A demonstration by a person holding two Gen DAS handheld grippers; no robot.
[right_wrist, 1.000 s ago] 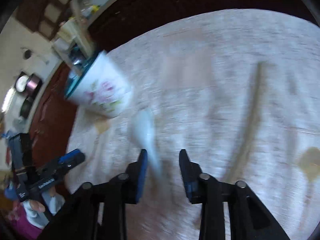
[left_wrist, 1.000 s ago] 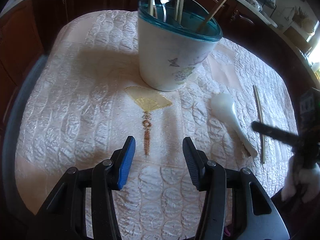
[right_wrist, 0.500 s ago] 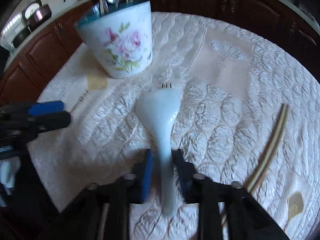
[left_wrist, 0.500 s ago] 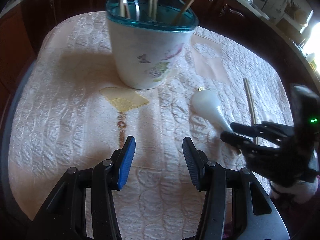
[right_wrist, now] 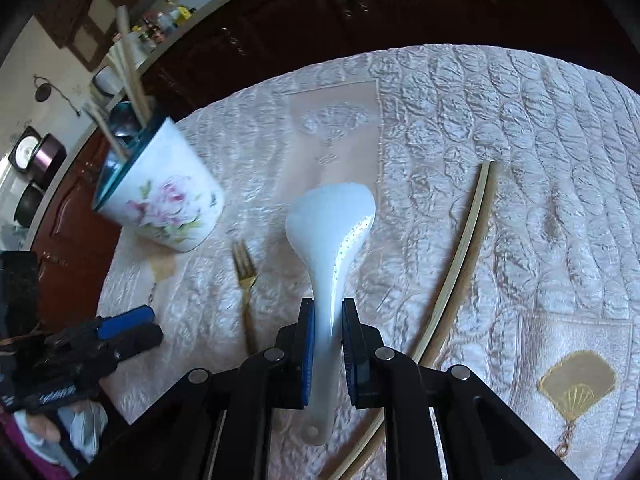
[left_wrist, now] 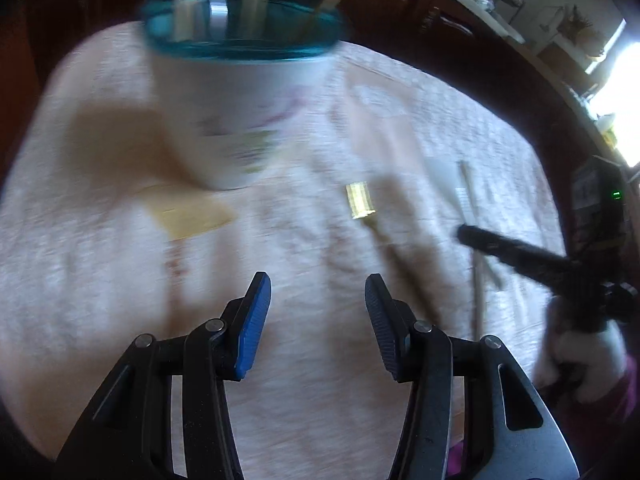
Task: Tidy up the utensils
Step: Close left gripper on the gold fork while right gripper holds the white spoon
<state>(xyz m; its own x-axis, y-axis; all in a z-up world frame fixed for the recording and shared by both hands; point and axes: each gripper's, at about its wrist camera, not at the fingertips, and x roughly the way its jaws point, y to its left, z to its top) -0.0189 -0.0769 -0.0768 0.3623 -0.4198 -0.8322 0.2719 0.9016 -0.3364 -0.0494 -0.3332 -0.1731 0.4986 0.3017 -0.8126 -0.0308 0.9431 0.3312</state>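
The right claw (right_wrist: 327, 354) is clamped on the handle of a glossy white ceramic spoon (right_wrist: 332, 224). Its blue pads press both sides of the narrow, smooth stem. The spoon's long axis runs from six o'clock to twelve o'clock in the right wrist view: the broad, flattened bowl points up and away from the claw, and the small rounded handle end hangs below the pads. The spoon appears lifted off the surface (right_wrist: 500, 120), which is covered by a pale, shiny quilted cloth with puffed scale-like stitching and embroidered gold fans.

At about nine o'clock from the spoon lies a slim gold metal fork (right_wrist: 245, 280), tines towards twelve o'clock. At three o'clock from the spoon lies a long pale wooden chopstick (right_wrist: 460, 256), which the lens bends into an arc, with its far end towards one o'clock.

At ten o'clock stands the utensil holder (right_wrist: 164, 196), a tapered white pot with pink flower print and a teal rim, holding chopsticks and a metal spoon upright.

The left claw (left_wrist: 318, 320) has its ribbed blue pads wide apart with nothing between them, above bare cloth. Its view is motion-blurred; the holder looms at twelve o'clock there, and the fork lies at about one o'clock.
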